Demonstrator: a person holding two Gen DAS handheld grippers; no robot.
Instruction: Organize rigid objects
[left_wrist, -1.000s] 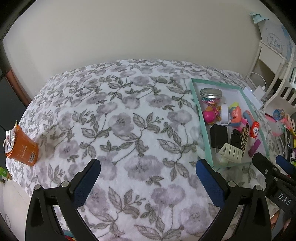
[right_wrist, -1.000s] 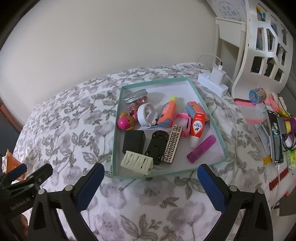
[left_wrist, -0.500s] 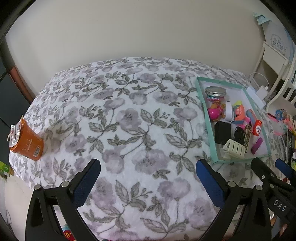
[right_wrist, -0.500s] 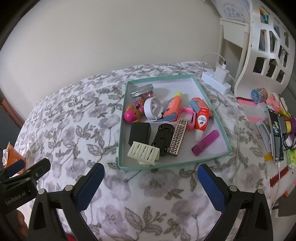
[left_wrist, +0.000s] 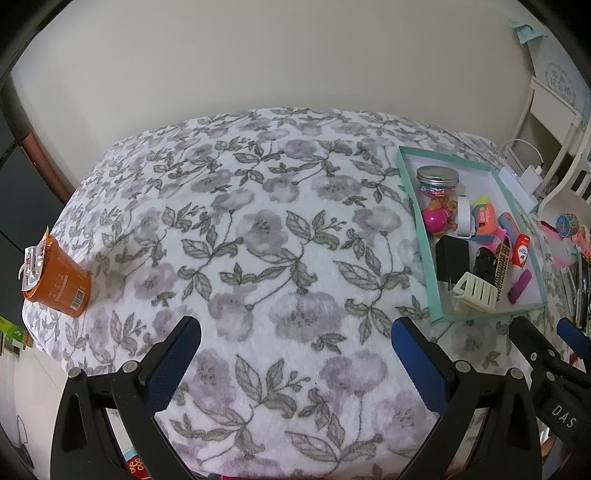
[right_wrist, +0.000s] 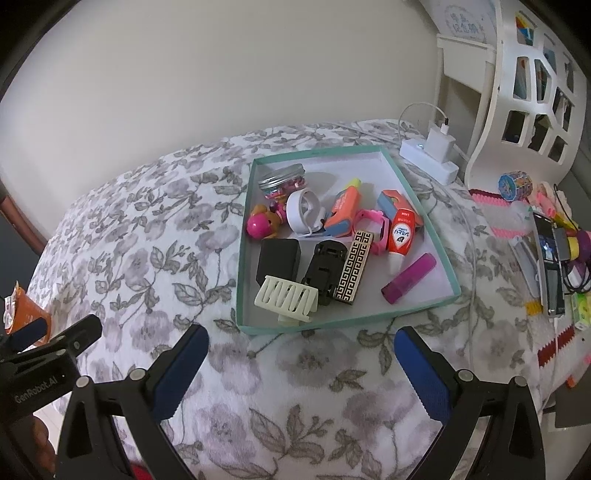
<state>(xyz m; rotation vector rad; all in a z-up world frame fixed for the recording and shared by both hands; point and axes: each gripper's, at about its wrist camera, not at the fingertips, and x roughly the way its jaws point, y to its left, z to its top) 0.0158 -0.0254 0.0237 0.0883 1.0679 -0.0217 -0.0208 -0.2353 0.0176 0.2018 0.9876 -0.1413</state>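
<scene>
A teal-rimmed tray (right_wrist: 244, 254) (left_wrist: 417, 218) lies on the floral blanket and holds several small items: a jar with a metal lid (right_wrist: 282, 181), a pink ball toy (right_wrist: 260, 224), a white ring (right_wrist: 304, 212), a black cube (right_wrist: 279, 258), a cream hair claw (right_wrist: 286, 299), a black toy car (right_wrist: 325, 271), a black-and-gold bar (right_wrist: 353, 272), a white tube (right_wrist: 399, 236) and a purple marker (right_wrist: 408, 278). My right gripper (right_wrist: 301, 369) hovers open in front of the tray, empty. My left gripper (left_wrist: 295, 363) hangs open over bare blanket, left of the tray.
An orange packet (left_wrist: 55, 280) stands at the blanket's left edge. A white power strip with a charger (right_wrist: 432, 153) sits behind the tray. Right of it lie a tape roll (right_wrist: 515, 184), a phone (right_wrist: 550, 258) and mixed clutter, beside a white chair (right_wrist: 528, 85).
Both grippers have drawn back and up from the bed, so the tray and blanket look smaller and farther. Both stay open and empty.
</scene>
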